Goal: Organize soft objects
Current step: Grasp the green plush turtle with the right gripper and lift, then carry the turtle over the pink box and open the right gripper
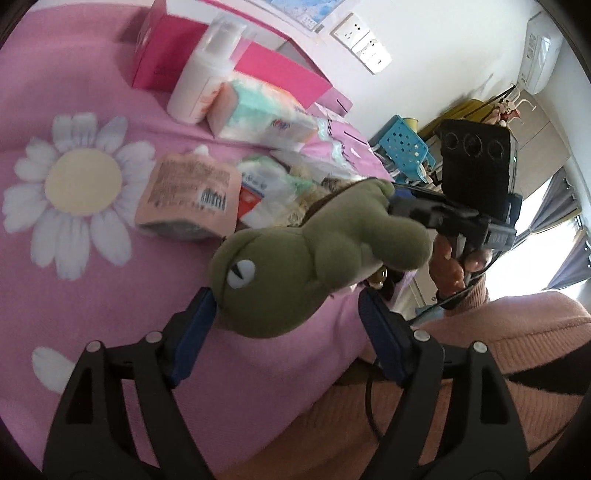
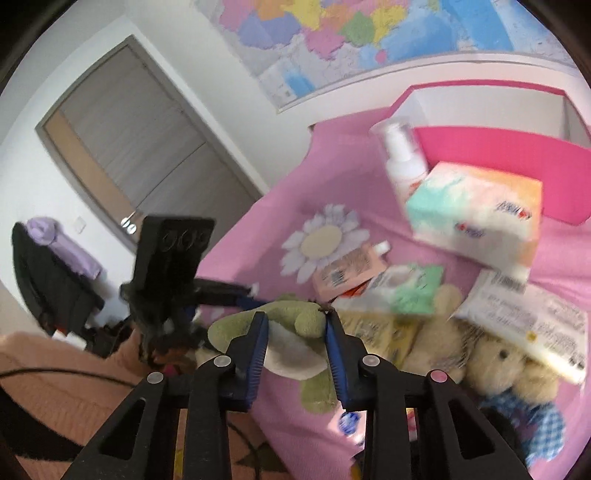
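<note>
A green plush frog [image 1: 295,266] is held above the pink blanket [image 1: 92,266], carried between the two tongs. In the right wrist view the right tongs [image 2: 295,354] are seen narrow, clamped on the frog's pale belly and a limb. The left tongs [image 1: 284,325] stand wide around the frog's head; one pad lies against it, the other is apart, so no real grip is judged there. The frog seems to be passed or steadied between the hands, probably so it can be set down in order with the other soft things.

A teddy bear [image 2: 498,365] lies on the blanket under a packet, near a tissue pack [image 2: 476,221], a bottle [image 2: 402,158] and a pink box [image 2: 498,155]. A map [image 2: 369,33] hangs on the wall, and a door [image 2: 147,147] is seen to the side.
</note>
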Motion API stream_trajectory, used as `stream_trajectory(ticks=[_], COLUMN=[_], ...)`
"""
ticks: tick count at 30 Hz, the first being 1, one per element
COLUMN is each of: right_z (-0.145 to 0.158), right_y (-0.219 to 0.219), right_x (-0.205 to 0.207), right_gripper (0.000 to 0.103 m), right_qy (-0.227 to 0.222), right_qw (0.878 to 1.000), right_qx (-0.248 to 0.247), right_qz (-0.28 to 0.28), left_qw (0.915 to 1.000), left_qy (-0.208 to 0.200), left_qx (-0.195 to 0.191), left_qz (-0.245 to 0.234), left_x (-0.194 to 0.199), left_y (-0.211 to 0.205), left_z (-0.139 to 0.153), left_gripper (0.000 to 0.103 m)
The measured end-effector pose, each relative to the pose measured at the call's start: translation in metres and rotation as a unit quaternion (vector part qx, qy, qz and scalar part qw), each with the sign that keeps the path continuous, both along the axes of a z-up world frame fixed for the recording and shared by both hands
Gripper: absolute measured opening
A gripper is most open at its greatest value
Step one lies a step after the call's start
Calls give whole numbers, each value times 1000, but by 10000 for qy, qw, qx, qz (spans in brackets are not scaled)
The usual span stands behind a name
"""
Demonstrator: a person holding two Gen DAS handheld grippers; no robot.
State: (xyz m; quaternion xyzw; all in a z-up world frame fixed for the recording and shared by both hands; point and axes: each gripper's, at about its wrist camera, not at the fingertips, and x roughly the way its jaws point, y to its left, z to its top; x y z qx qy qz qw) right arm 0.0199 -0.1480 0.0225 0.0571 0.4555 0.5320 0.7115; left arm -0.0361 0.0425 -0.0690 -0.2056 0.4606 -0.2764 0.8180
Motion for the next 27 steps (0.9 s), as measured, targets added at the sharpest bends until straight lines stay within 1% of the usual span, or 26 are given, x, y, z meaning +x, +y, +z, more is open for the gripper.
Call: stream_trajectory(ticks=[3,6,9,13,14,18,21,24,27], right_z=[2,10,24,51,60,85,97,105,107], right_y=[-6,-12,-16,-21,-21,-16,-11,-2,7], right_x=[11,16,21,37,42,64,85,112,140], right_gripper=[31,31,31,31,31,31,31,31,31], right_qy=[83,45,-93,-315,-420,-720,-812,-899,-899], right_qw=[9997,9990,9978,9945,9929,9880,9853,9833,9819], right_qx=[117,244,427,778,885,1136,1253,1288,1303], right_qz=[-195,-376,-497,-624,-669,-760,-825,-921,-1038], left_qw=[9998,9993,9977,9931,9923,9861,9819,9799,9796], left_qy=[-110,-276,-570,-1037,-1092,-1426,-1574,-1575,-1491], left_qx=[111,10,55,271,292,560,740,884,975], left_qz=[142,240,362,478,505,643,750,850,926], left_x=[3,7,11,21,25,51,74,106,135], left_y=[-3,-1,2,4,6,11,20,29,35], left_z=[9,24,48,86,92,125,140,151,153], left_gripper=[75,74,74,74,74,74,74,74,74])
